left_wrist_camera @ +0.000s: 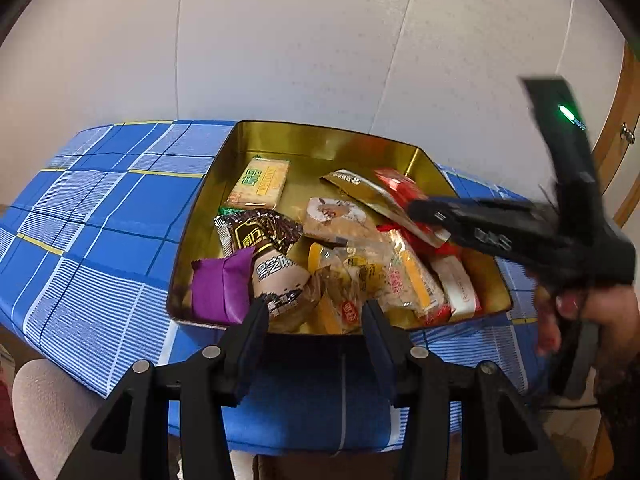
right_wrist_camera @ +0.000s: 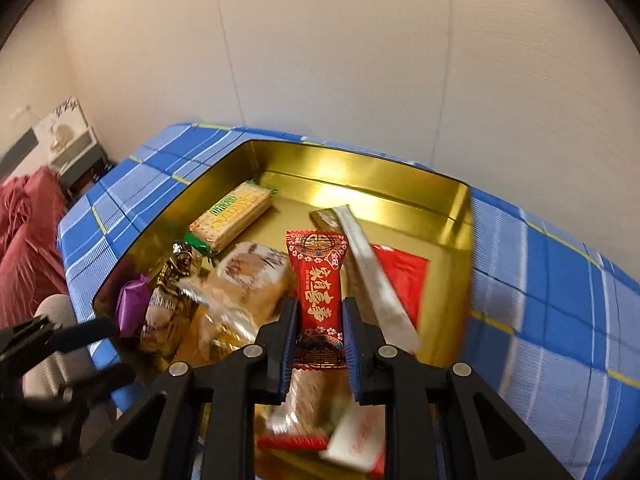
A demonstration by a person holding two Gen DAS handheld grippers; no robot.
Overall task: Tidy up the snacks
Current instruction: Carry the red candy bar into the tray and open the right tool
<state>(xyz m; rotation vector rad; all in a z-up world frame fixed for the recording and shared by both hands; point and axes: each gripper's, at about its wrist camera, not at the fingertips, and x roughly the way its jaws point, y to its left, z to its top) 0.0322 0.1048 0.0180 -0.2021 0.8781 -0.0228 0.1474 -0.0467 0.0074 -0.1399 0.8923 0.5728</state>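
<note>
Snacks fill a gold tin (left_wrist_camera: 320, 136) that stands on a blue checked cloth (left_wrist_camera: 100, 208), and one of them, a red packet (right_wrist_camera: 320, 292), is clamped upright between the fingers of the right gripper (right_wrist_camera: 320, 320), which is closed on its lower half so the printed top sticks out ahead of the tips. It hangs above the heap, likely being lifted clear or carried to a sparser spot; I cannot tell which. Just right of that gripper a silver strip (right_wrist_camera: 376, 276) leans across a flat red pouch (right_wrist_camera: 404, 276); ahead and to its left lies a cracker pack (right_wrist_camera: 232, 220) on bare tin floor. The left gripper (left_wrist_camera: 316, 316) hovers at the near rim with its fingers spread wide and nothing between them, probably waiting its turn. Just beyond its left finger sit a purple packet (left_wrist_camera: 220, 288) and a brown wrapper (left_wrist_camera: 260, 232), with most packets crowded at the near wall, so the far half looks like the room left for sorting.
</note>
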